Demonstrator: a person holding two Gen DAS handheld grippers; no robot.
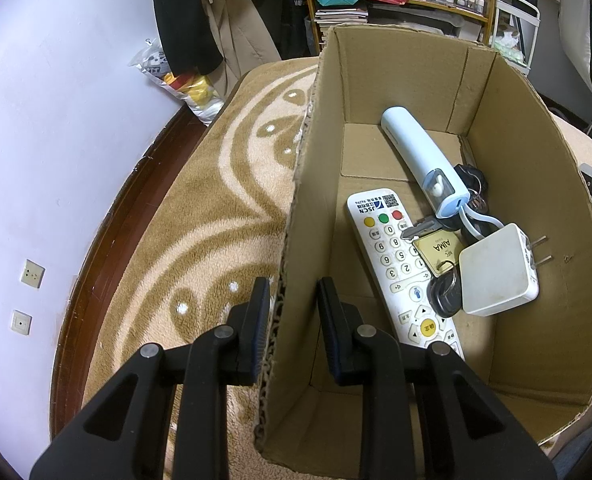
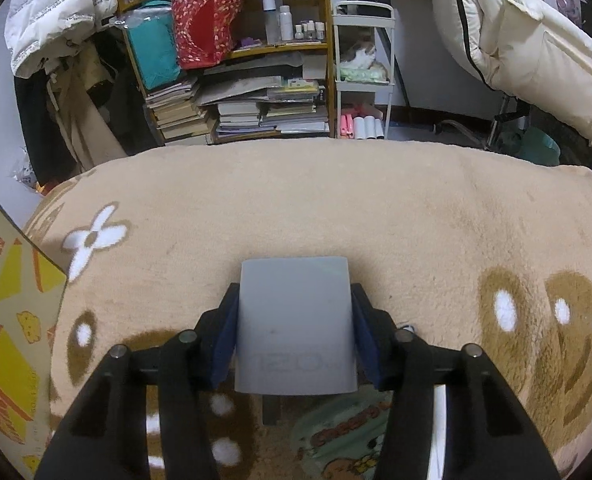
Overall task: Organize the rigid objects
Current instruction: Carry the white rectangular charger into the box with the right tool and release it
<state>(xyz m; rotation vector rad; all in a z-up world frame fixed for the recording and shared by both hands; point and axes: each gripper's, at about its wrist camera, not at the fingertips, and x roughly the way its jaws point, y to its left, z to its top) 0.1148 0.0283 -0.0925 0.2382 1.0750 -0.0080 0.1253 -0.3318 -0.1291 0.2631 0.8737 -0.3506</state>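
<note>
Grey and smooth, the flat block (image 2: 294, 328) sits squeezed between the fingers of the right gripper (image 2: 295, 334), one blue pad (image 2: 225, 344) pressed on each of its sides, its far edge reaching past the fingertips over the tan fleece blanket (image 2: 376, 208). Off beyond the left finger, a printed face of the cardboard box (image 2: 12, 320) shows at the frame edge. The left gripper (image 1: 292, 304) straddles the near left wall of that cardboard box (image 1: 296, 240), fingers spread with a gap to the wall on either side, one outside and one inside. Beyond the inner finger, on the box floor, lie a white remote (image 1: 392, 264), a pale blue tube (image 1: 416, 156), a key bunch (image 1: 440, 252) and a white charger (image 1: 498, 276).
</note>
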